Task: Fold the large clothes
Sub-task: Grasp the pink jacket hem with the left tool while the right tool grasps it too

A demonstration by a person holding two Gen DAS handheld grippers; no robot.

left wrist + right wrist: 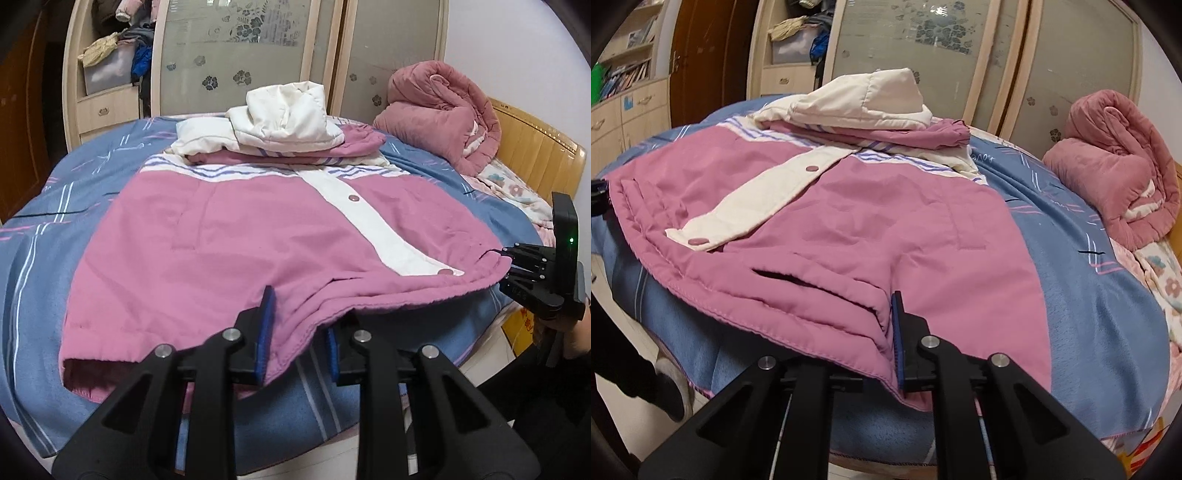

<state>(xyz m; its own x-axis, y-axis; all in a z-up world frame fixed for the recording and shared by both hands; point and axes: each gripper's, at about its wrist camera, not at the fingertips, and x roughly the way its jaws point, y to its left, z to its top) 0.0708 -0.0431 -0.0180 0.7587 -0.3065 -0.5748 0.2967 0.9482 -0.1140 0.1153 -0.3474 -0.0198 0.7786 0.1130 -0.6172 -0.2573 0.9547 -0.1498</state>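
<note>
Pink padded jacket (pixel 229 236) lies front-up on the bed's blue patterned cover (pixel 33 266), cream button placket (pixel 373 225) running down the middle, two pink snaps visible. Cream hood (pixel 288 114) and folded-in sleeves are piled at the collar end, far beyond both sets of fingers.

Left gripper (pixel 299 339): hem of the jacket passes between its two blue-padded fingers (pixel 266 332). The near pad lies against the fabric; the other pad is partly hidden under the hem fold. Gap is narrow; I read it as clamped on the hem.

Right gripper (pixel 892 343): one blue-padded finger (pixel 897 343) stands upright against the bunched hem corner; the opposite finger is buried under the fabric. Jaws close together, pinching the jacket's hem. In the left wrist view this gripper sits at the hem's far right corner.

A slit pocket (pixel 812 284) gapes just left of the right fingers. Rolled pink quilt (pixel 1115 170) lies well beyond, to the right. Wardrobe with frosted floral doors (pixel 236 48) stands behind the bed.
</note>
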